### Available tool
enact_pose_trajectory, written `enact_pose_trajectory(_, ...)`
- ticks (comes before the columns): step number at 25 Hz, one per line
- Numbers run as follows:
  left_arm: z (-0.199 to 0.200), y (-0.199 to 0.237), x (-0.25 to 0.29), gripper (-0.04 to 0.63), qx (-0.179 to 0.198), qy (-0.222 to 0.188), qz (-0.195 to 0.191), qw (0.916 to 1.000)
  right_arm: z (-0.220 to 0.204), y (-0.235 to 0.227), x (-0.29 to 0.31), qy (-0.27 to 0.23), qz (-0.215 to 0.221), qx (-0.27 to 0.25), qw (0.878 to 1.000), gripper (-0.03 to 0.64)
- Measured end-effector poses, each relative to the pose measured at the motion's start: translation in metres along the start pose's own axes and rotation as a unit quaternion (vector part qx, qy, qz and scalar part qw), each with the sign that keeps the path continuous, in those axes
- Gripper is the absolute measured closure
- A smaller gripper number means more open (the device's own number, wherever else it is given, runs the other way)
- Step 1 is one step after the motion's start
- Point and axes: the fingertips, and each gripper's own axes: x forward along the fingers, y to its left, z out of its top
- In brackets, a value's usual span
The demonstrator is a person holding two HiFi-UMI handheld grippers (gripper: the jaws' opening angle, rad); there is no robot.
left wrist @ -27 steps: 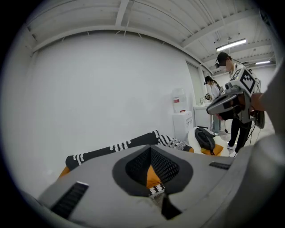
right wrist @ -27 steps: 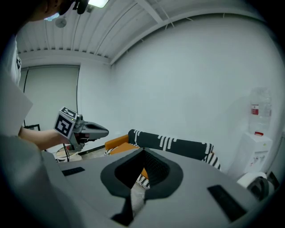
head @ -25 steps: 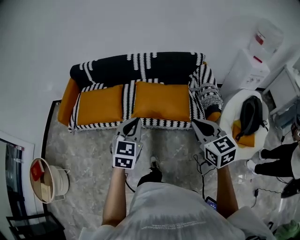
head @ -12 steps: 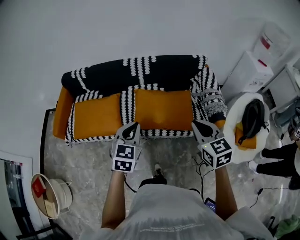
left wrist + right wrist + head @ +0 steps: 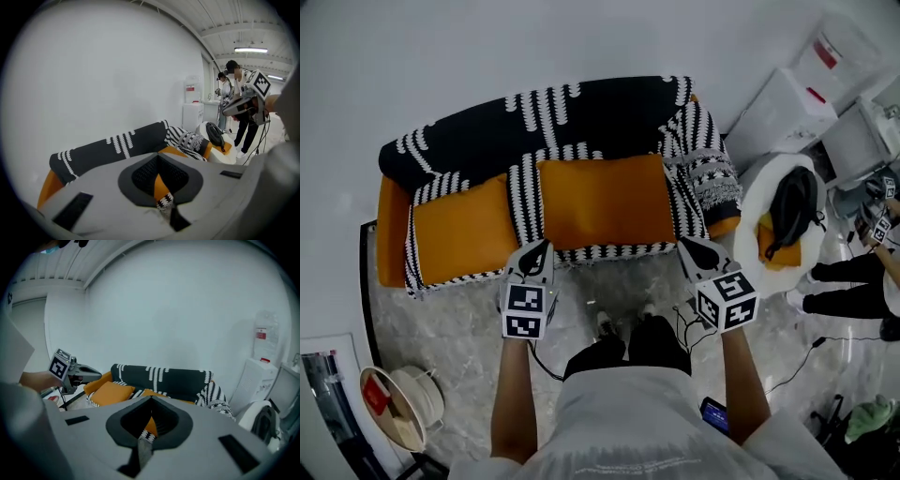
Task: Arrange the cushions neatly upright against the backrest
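Two orange cushions lie flat on the sofa seat, the left cushion [image 5: 459, 232] and the larger right cushion [image 5: 606, 202]. The backrest [image 5: 534, 127] behind them is draped in a black throw with white marks. My left gripper [image 5: 537, 248] is shut and empty, its tip just short of the seat's front edge between the cushions. My right gripper [image 5: 684, 245] is also shut and empty, off the sofa's front right corner. The right gripper view shows the left cushion [image 5: 112, 392] and the left gripper [image 5: 70, 371]. In the left gripper view the right gripper [image 5: 241, 103] hangs at the right.
A white round chair [image 5: 750, 202] with a black backpack [image 5: 789, 206] stands right of the sofa. A water dispenser [image 5: 783, 103] and seated people [image 5: 862, 277] are further right. A basket [image 5: 394, 412] sits lower left. Cables [image 5: 694, 314] trail on the marble floor.
Both grippers have moved forward and down toward the sofa's front edge. The person has stepped closer, and the sofa now sits larger and more tilted in the head view.
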Motion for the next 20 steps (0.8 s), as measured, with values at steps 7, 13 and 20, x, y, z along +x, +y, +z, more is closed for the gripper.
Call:
enact_pose_trajectory(7,-0.045,0.013,0.045,0.583,-0.034,0.042,-0.004,0.9985,-0.063,-0.059,0.045,0.039,-0.05,0.052,0.997,0.614)
enact_pose_trajectory(13,-0.088,0.03,0.081,0.583,-0.057,0.06,0.015,0.9965,-0.115,-0.087,0.093,0.08,-0.057,0.076,0.992,0.603)
enact_pose_trajectory(20,-0.161,0.048,0.124,0.517,-0.075,0.092,0.027,0.9925,-0.187,-0.111,0.137,0.129,-0.071,0.071,0.986,0.582)
